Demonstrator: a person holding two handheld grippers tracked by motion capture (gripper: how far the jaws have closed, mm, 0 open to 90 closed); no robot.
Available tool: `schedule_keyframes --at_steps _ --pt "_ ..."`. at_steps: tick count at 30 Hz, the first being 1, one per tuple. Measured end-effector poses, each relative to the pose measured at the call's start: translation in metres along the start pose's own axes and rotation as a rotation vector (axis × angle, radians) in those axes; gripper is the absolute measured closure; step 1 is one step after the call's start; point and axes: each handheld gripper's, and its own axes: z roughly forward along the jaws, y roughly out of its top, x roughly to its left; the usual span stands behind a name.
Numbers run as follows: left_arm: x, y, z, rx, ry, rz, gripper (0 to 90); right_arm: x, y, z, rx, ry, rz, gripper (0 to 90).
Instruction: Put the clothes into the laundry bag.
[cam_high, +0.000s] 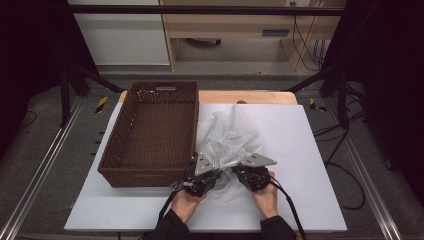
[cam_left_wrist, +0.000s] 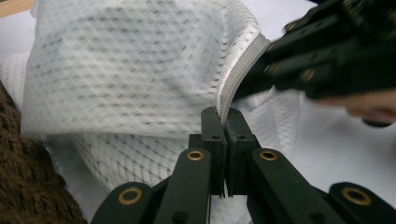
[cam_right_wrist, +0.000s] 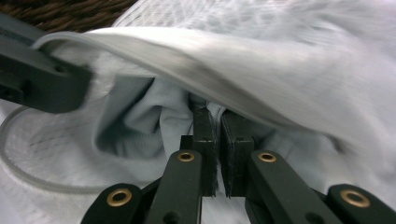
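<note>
The left gripper (cam_left_wrist: 226, 116) pinches the white mesh bag's (cam_left_wrist: 126, 70) zipper edge beside the brown basket (cam_left_wrist: 28, 177).

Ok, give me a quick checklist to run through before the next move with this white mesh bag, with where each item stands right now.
1. Left gripper clamped on the zipper edge of the white mesh bag: ok, jaws shut on it.
2. Right gripper gripping bag fabric: ok, jaws shut with cloth pinched between them.
3. Bag mouth held open between the two grippers: ok, a gap shows in the right gripper view.
4. Contents inside the bag: cannot tell, pale cloth shows in the opening.
5. Wicker basket ready beside the bag: ok, upright and empty.
6. Bag clear of the basket: cannot tell, its left edge lies against the wall.
</note>
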Motion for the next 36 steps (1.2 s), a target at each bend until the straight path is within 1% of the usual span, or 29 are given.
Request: schedule_keyframes --at_steps 2,3,4,5,6,7,8,9,10,12,13,14,16,18,19,21,22,23,24,25,26,27,28,29,31,34,36 --pt "-0.005 0.002 -0.005 -0.009 -0.001 0.013 88.1 0.003 0.006 0.01 0.003 0.0 0.01 86.3" --pt "-0.006 0.002 -0.006 -0.011 -0.003 0.013 88.2 0.003 0.009 0.02 0.003 -0.007 0.026 86.2" --pt "-0.007 0.003 -0.008 -0.013 -0.004 0.015 88.2 0.002 0.011 0.026 0.006 -0.014 0.039 86.2" --pt "-0.007 0.003 -0.008 -0.015 -0.007 0.015 88.2 0.001 0.013 0.032 0.002 -0.031 0.058 86.2" --pt "-0.008 0.002 -0.009 -0.013 -0.013 0.015 88.2 0.0 0.014 0.037 -0.005 -0.052 0.066 86.2" --pt "-0.007 0.002 -0.009 -0.013 -0.018 0.011 88.2 -0.002 0.014 0.042 -0.012 -0.091 0.069 86.2" --pt "-0.007 0.001 -0.008 -0.01 -0.018 0.014 88.2 -0.004 0.014 0.046 -0.013 -0.147 0.065 86.1" --pt "-0.007 0.001 -0.008 -0.007 -0.016 0.016 88.2 -0.007 0.013 0.049 -0.016 -0.176 0.08 86.0" --pt "-0.007 0.0 -0.007 -0.005 -0.015 0.015 88.1 -0.009 0.012 0.05 -0.016 -0.186 0.092 85.8" --pt "-0.005 -0.001 -0.005 0.001 -0.009 0.017 88.1 -0.011 0.01 0.047 -0.013 -0.177 0.106 83.9" --pt "-0.005 -0.002 -0.004 0.005 -0.006 0.018 88.0 -0.01 0.009 0.041 -0.012 -0.168 0.088 80.7" --pt "-0.004 -0.002 -0.003 0.01 -0.005 0.018 88.0 -0.009 0.009 0.036 -0.007 -0.163 0.089 76.6" --pt "-0.002 -0.004 0.0 0.017 -0.002 0.015 88.0 -0.008 0.007 0.025 -0.018 -0.145 0.07 67.5" --pt "-0.001 -0.006 0.004 0.027 0.001 0.013 88.0 -0.006 0.004 0.008 -0.024 -0.116 0.054 59.7" --pt "-0.001 -0.007 0.005 0.029 0.004 0.012 88.0 -0.006 0.003 0.002 -0.019 -0.1 0.059 58.7" --pt "0.0 -0.008 0.006 0.032 0.007 0.013 88.0 -0.004 0.0 -0.007 -0.036 -0.075 0.041 57.5" --pt "0.0 -0.008 0.006 0.03 0.008 0.014 88.0 -0.002 0.0 -0.011 -0.039 -0.058 0.048 57.4" --pt "0.0 -0.008 0.007 0.03 0.008 0.014 88.0 0.002 -0.001 -0.014 -0.041 -0.035 0.046 57.6" --pt "0.0 -0.008 0.006 0.03 0.009 0.013 88.0 0.004 -0.001 -0.014 -0.044 -0.03 0.034 58.5" --pt "0.0 -0.008 0.006 0.029 0.009 0.012 88.0 0.007 0.0 -0.013 -0.041 -0.026 0.022 62.5" --pt "0.001 -0.008 0.006 0.029 0.01 0.01 88.0 0.009 0.0 -0.01 -0.031 -0.019 0.02 67.7" --pt "0.001 -0.008 0.005 0.026 0.01 0.01 88.0 0.01 0.001 -0.006 -0.017 -0.026 0.011 74.2" --pt "0.001 -0.008 0.004 0.025 0.008 0.01 88.0 0.011 0.001 -0.001 0.004 -0.051 0.012 82.0" --pt "0.001 -0.008 0.003 0.021 0.009 0.009 88.0 0.009 0.001 0.006 0.024 -0.061 0.01 89.9" --pt "0.001 -0.008 0.002 0.02 0.006 0.009 88.0 0.005 0.0 0.016 0.046 -0.09 0.033 90.0" --pt "0.0 -0.008 0.002 0.022 -0.002 0.009 88.0 -0.005 -0.001 0.037 0.086 -0.129 0.07 90.0" --pt "-0.001 -0.008 0.003 0.023 -0.006 0.011 88.0 -0.01 -0.001 0.045 0.086 -0.145 0.104 90.0"
